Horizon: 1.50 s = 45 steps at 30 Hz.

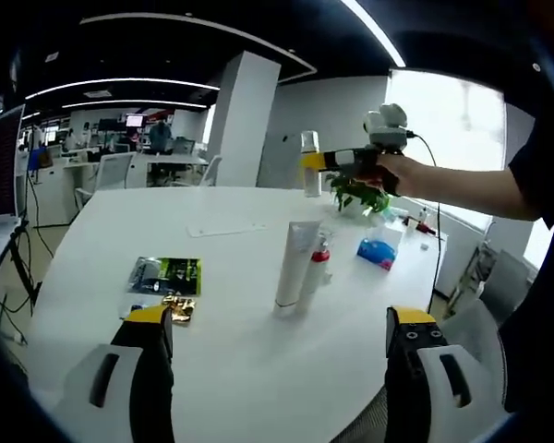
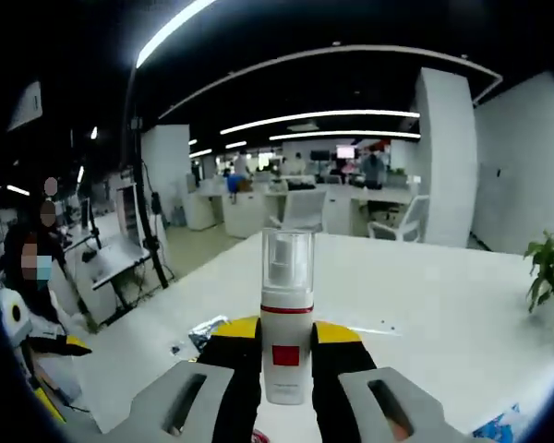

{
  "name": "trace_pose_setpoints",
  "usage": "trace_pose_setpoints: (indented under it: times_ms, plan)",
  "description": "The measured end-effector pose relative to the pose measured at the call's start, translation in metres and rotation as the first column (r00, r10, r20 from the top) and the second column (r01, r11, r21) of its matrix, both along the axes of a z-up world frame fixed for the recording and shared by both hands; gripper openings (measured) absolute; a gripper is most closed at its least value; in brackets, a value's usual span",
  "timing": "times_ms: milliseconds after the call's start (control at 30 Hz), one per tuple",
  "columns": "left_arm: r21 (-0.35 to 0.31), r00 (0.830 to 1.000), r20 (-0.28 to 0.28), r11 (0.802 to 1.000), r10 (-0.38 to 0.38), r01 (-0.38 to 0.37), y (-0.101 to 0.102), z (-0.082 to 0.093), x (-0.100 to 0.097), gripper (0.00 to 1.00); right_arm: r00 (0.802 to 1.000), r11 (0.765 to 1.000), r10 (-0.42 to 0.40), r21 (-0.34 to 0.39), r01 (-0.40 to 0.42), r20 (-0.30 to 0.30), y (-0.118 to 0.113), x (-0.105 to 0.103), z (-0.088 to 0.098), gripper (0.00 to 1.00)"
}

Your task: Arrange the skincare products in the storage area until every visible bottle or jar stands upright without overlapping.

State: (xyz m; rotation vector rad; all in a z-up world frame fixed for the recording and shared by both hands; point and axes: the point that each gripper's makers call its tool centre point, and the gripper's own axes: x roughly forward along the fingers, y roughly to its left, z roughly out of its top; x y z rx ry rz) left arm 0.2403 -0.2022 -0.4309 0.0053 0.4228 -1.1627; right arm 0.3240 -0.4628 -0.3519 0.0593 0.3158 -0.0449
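In the left gripper view the white table [image 1: 240, 360] runs wide and bare ahead of the left gripper [image 1: 282, 337], whose jaws stand far apart with nothing between them. Toward the left edge lie a dark green packet [image 1: 166, 274] and, just beside it, a small gold wrapper [image 1: 179, 307]. At mid-table a white tube [image 1: 295, 263] stands upright, with a red-capped bottle [image 1: 318, 268] touching or just behind it; which one, I cannot tell. Further right lies a blue packet [image 1: 377, 252], near a green plant [image 1: 360, 194] at the far rim. Above the table a hand [image 1: 392, 173] holds the right gripper [image 1: 316, 161], lifted clear.

In the right gripper view the right gripper [image 2: 286, 369] is clamped on a white pump bottle [image 2: 286, 314] with clear cap and red label, upright; its base is hidden between the jaws.
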Motion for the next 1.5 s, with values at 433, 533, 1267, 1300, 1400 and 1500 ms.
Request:
trace_pose_setpoints:
  times_ms: [433,533,1267,1300,1400,1500]
  plan:
    - [-0.032,0.999,0.040,0.999,-0.032,0.033,-0.008,0.020,-0.010,0.85,0.992,0.995,0.003,0.096,-0.016,0.130,0.050,-0.049,0.022,0.12]
    - [-0.037,0.998,0.045,0.999,-0.036,0.038,-0.011,0.023,-0.014,0.85,0.988,0.994,-0.003,0.106,-0.014,0.154,0.060,-0.058,0.026,0.12]
    - [-0.060,0.992,0.085,0.993,-0.094,0.099,-0.041,0.038,-0.047,0.75,0.984,0.990,0.037,0.129,-0.061,0.177,0.142,-0.117,0.023,0.12]
    - [-0.061,0.992,0.092,0.994,-0.090,0.096,-0.042,0.040,-0.048,0.72,0.984,0.989,0.042,0.130,-0.065,0.175,0.147,-0.120,0.022,0.12]
    - [-0.065,0.991,0.108,0.994,-0.080,0.088,-0.047,0.047,-0.053,0.67,0.983,0.989,0.062,0.119,-0.083,0.171,0.160,-0.125,0.017,0.12]
    - [-0.079,0.987,0.131,0.992,-0.089,0.100,-0.051,0.053,-0.057,0.64,0.982,0.988,0.087,0.114,-0.107,0.168,0.173,-0.130,0.014,0.12]
